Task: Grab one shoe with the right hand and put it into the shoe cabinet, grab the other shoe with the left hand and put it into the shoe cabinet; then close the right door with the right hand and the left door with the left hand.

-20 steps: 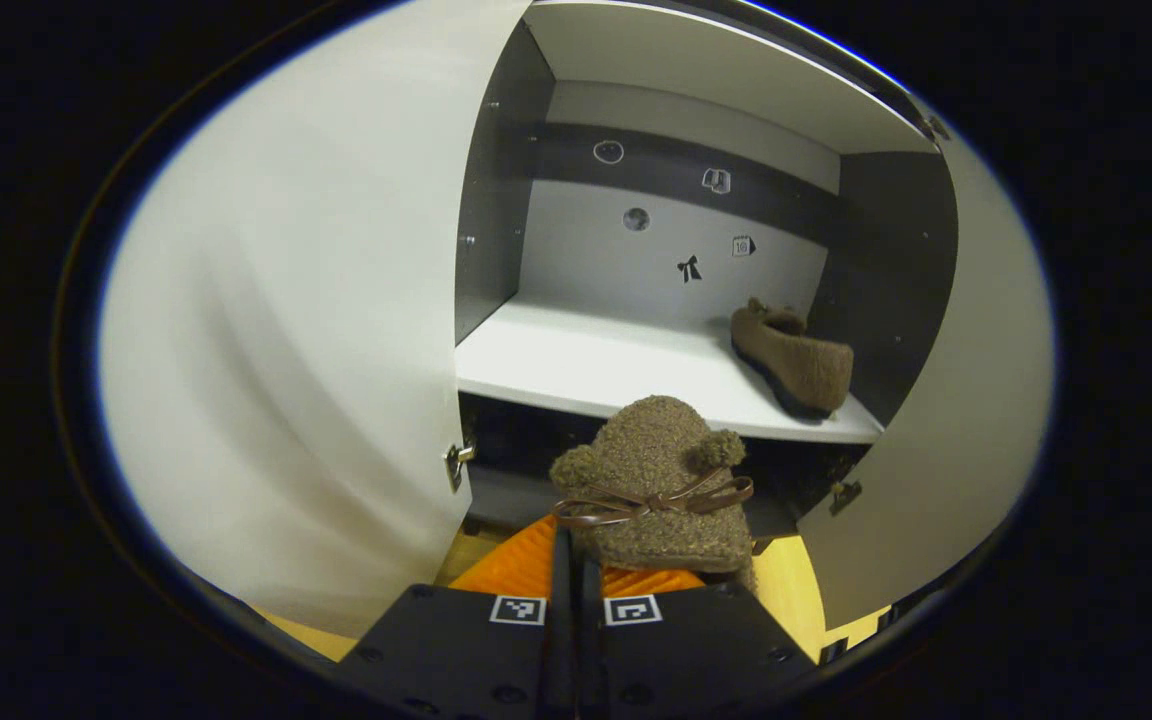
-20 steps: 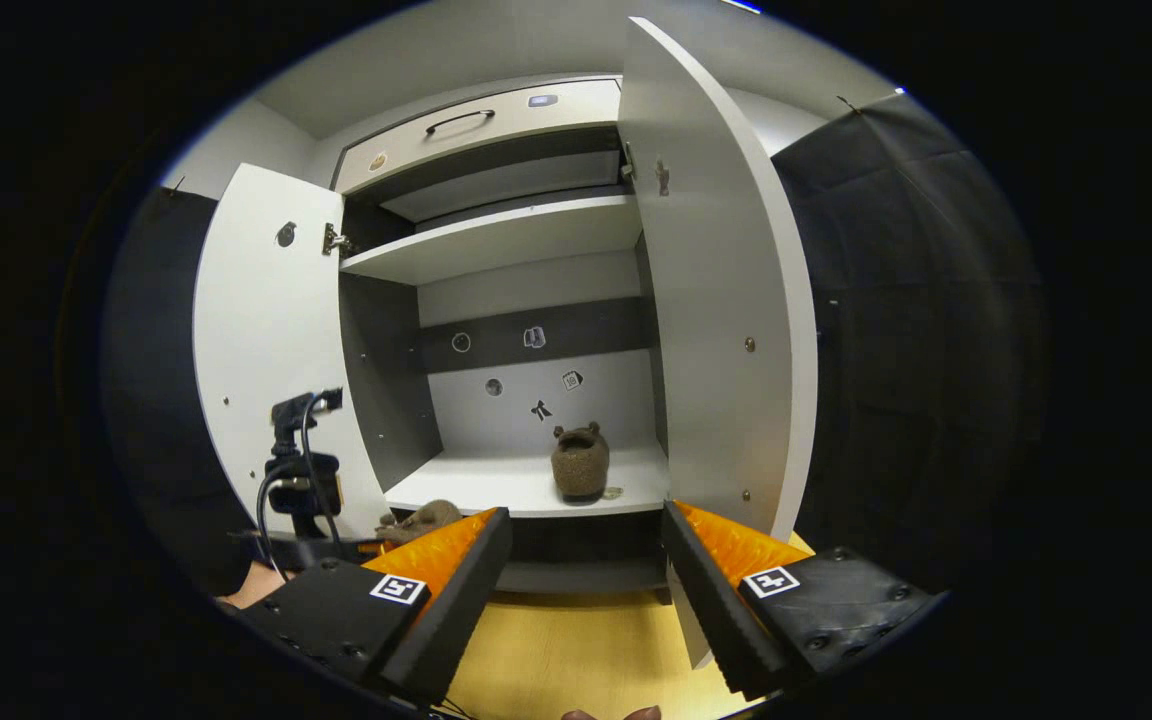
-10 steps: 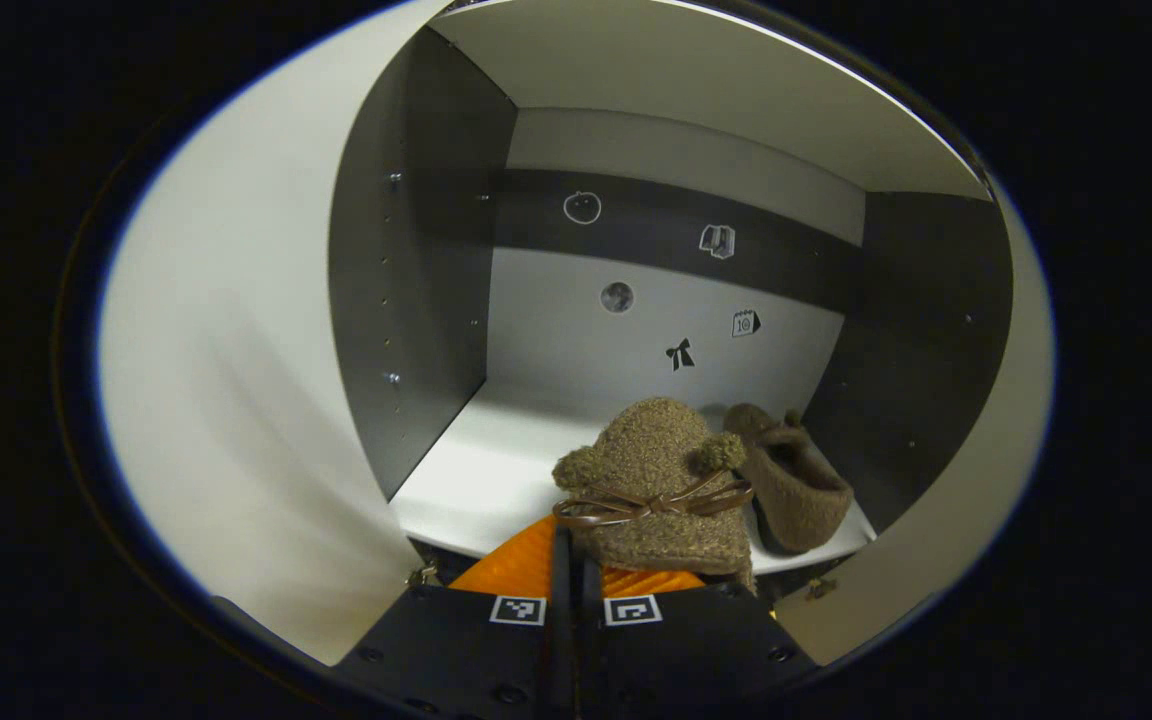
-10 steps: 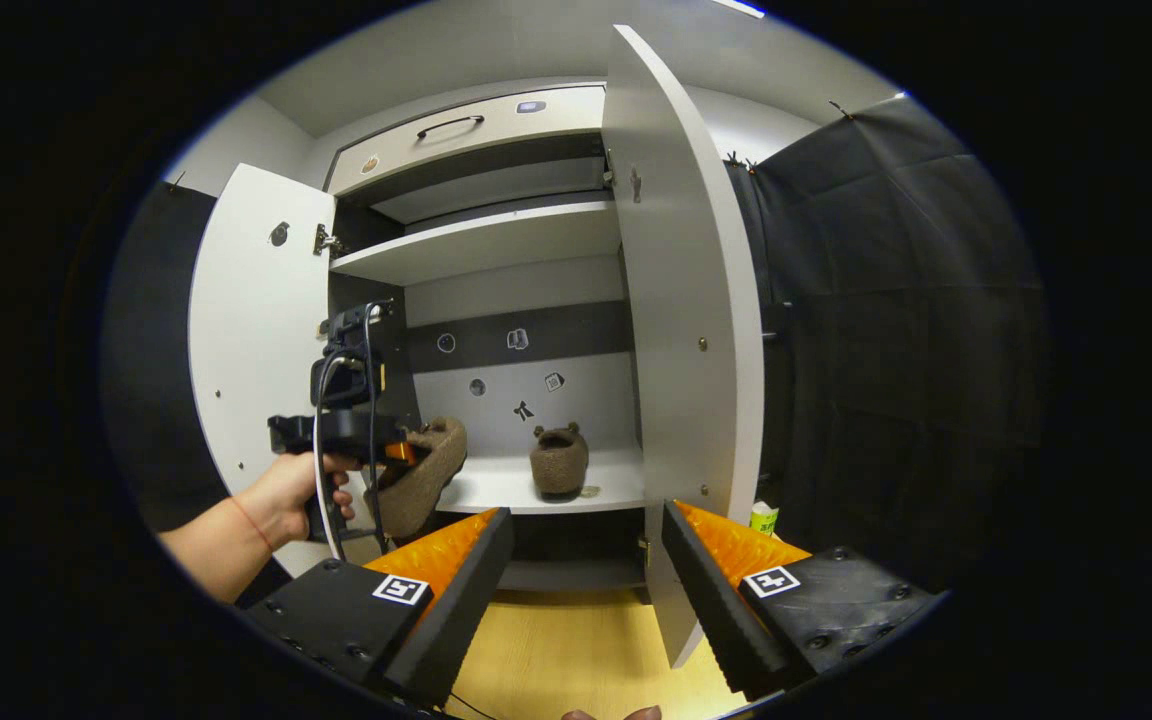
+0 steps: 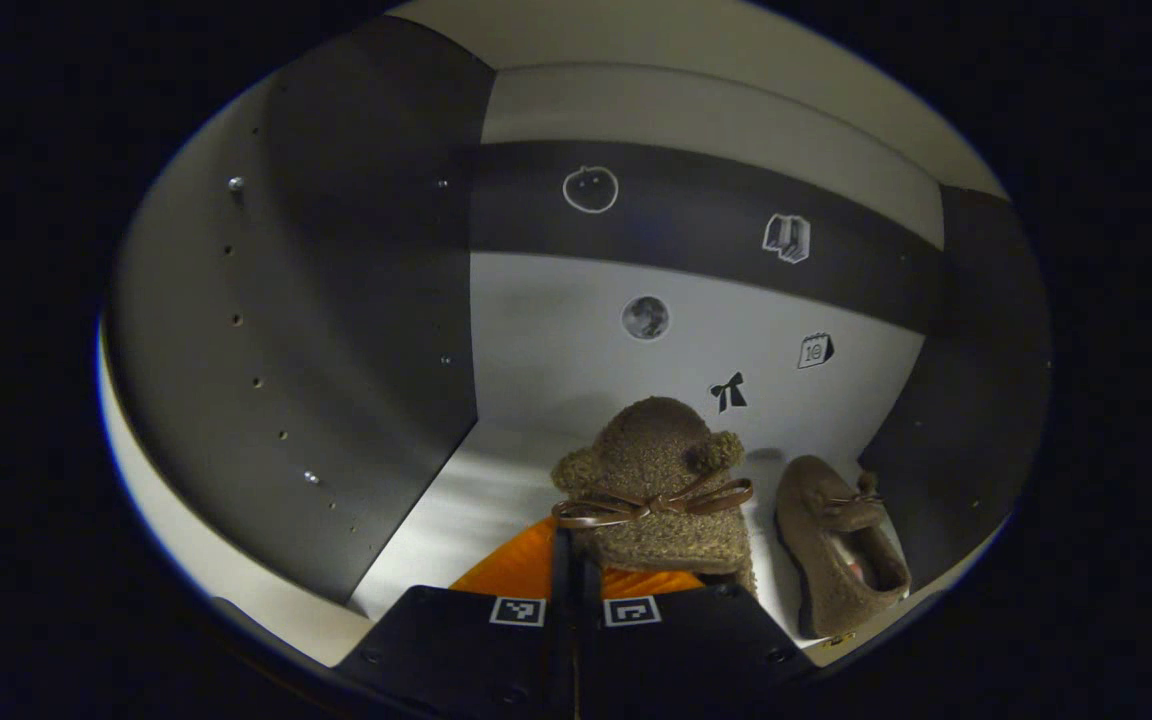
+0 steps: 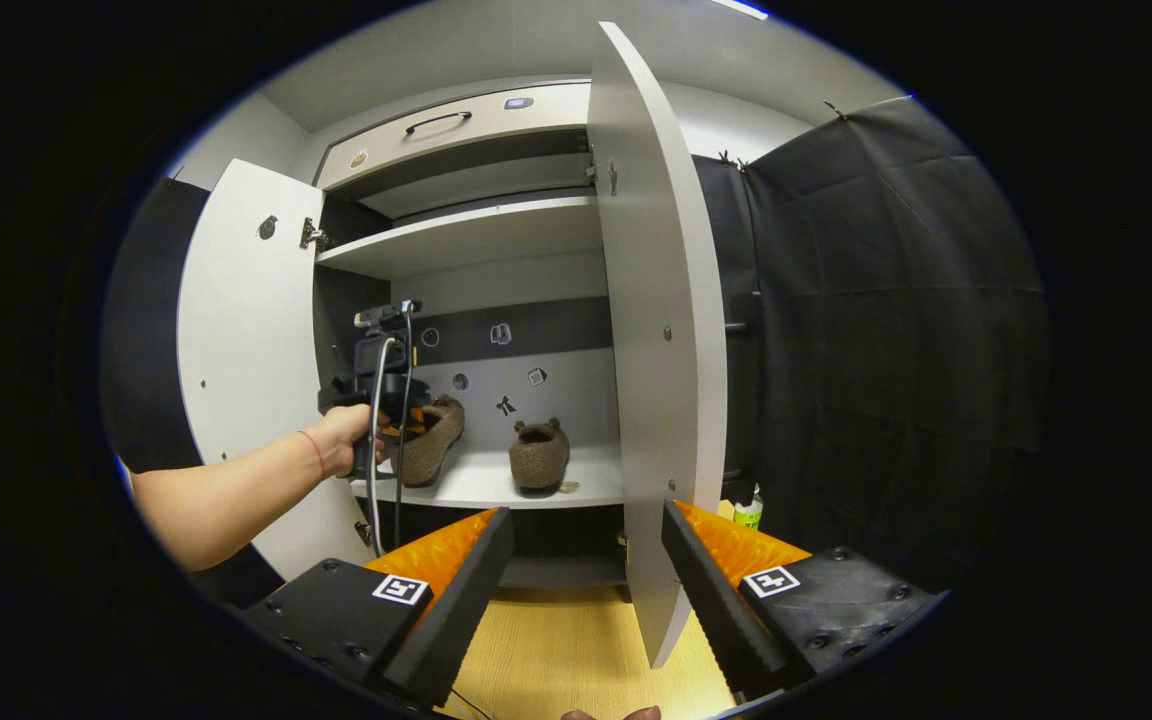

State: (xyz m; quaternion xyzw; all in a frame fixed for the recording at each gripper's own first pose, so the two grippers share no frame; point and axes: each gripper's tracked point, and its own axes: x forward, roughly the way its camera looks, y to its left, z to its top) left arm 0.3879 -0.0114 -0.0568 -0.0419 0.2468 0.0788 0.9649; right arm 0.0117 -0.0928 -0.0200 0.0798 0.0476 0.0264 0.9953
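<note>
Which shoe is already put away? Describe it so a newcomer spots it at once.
Look in the open cabinet, on its lower white shelf. The placed shoe sits alone toward the shelf's right side. The other shoe hangs tilted at the left, shut in the left gripper.

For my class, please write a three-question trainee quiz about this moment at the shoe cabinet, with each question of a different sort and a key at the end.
1. True or false: the left gripper is shut on the held shoe.
2. Multiple choice: where is the other shoe? A) on the floor B) on the cabinet shelf C) in the drawer
3. Fill in: the right gripper is ____ and holds nothing.

Key: 1 true; 2 B, it sits on the shelf to the right of the held shoe; 3 open. Both doors, left door and right door, stand open.
</note>
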